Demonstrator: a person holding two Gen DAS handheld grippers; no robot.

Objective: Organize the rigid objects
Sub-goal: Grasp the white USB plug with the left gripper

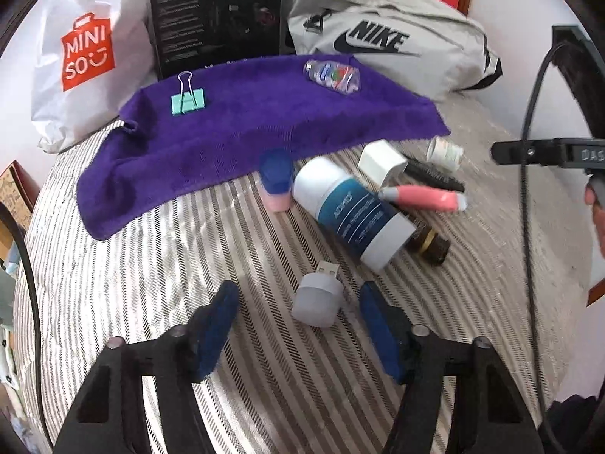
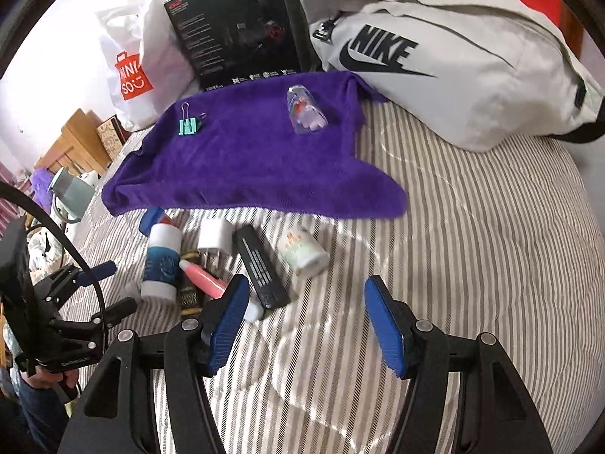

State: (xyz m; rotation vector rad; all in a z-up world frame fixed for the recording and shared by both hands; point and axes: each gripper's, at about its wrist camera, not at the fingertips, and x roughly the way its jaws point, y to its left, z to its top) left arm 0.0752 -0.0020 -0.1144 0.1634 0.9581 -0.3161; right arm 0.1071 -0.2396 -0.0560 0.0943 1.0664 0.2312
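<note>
A purple towel (image 1: 242,132) lies on the striped bed and holds a teal binder clip (image 1: 188,100) and a small clear bottle (image 1: 332,74). In front of it lies a pile: a blue-white tube (image 1: 351,212), a pink pen (image 1: 423,196), a white charger (image 1: 382,160), a black stick (image 1: 435,174), a small white jar (image 1: 446,153) and a blue-capped pink bottle (image 1: 276,181). My left gripper (image 1: 298,302) is open around a white USB night light (image 1: 317,299). My right gripper (image 2: 306,299) is open and empty just in front of the pile (image 2: 261,265).
At the back stand a white Miniso bag (image 1: 87,53), a black box (image 1: 215,15) and a grey Nike bag (image 1: 385,49). A dark brown bottle (image 1: 431,244) lies under the tube. Wooden furniture (image 2: 72,143) stands left of the bed.
</note>
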